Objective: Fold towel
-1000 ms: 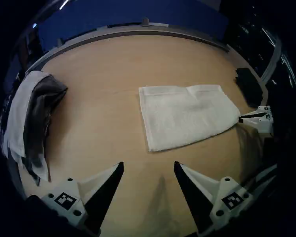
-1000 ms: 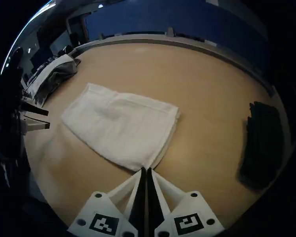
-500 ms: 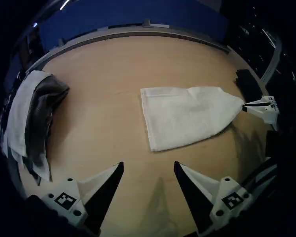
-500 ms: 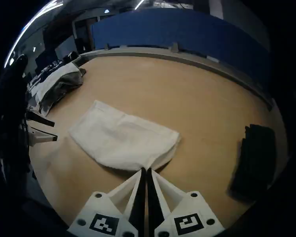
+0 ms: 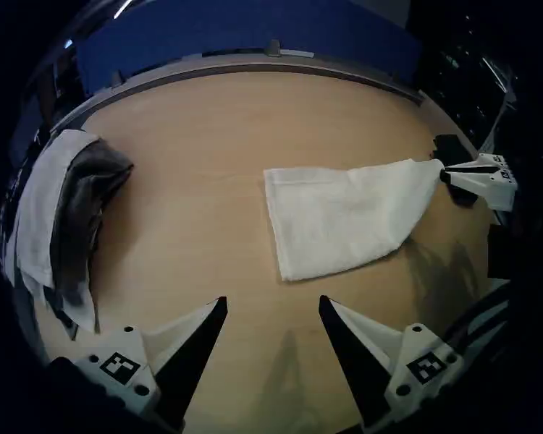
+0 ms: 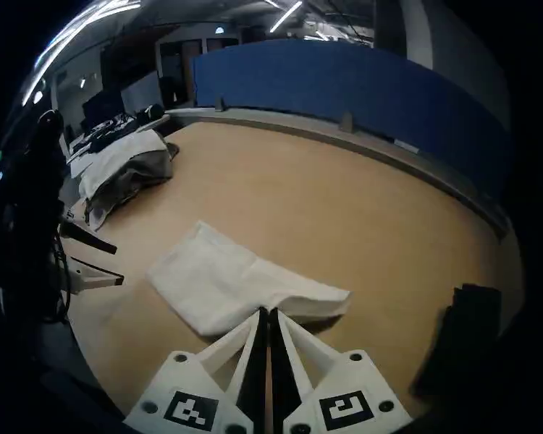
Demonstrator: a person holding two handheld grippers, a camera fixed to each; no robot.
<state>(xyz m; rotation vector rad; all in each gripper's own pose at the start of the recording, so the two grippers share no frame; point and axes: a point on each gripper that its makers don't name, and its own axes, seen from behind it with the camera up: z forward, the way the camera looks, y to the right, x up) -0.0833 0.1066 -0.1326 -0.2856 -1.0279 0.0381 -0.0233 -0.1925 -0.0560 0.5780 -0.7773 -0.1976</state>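
A white towel (image 5: 340, 217) lies folded on the wooden table (image 5: 199, 130), right of centre in the left gripper view. Its far right corner is pulled up off the wood into a point, and my right gripper (image 5: 444, 169) is shut on that corner. In the right gripper view the towel (image 6: 221, 286) stretches away from the closed fingertips of my right gripper (image 6: 266, 312), with the held layer raised above the rest. My left gripper (image 5: 271, 307) hovers open over bare wood, short of the towel's near edge. It also appears open as the left gripper (image 6: 119, 265) at the left of the right gripper view.
A heap of white and grey towels (image 5: 61, 210) sits at the table's left edge, seen too as the heap (image 6: 123, 163). A black folded item (image 6: 467, 325) lies near the right edge. A blue partition (image 6: 358, 79) runs behind the table's far rim.
My right gripper has risen with the towel's corner, lifting that end off the table and stretching it into a point. The left gripper has stayed where it was.
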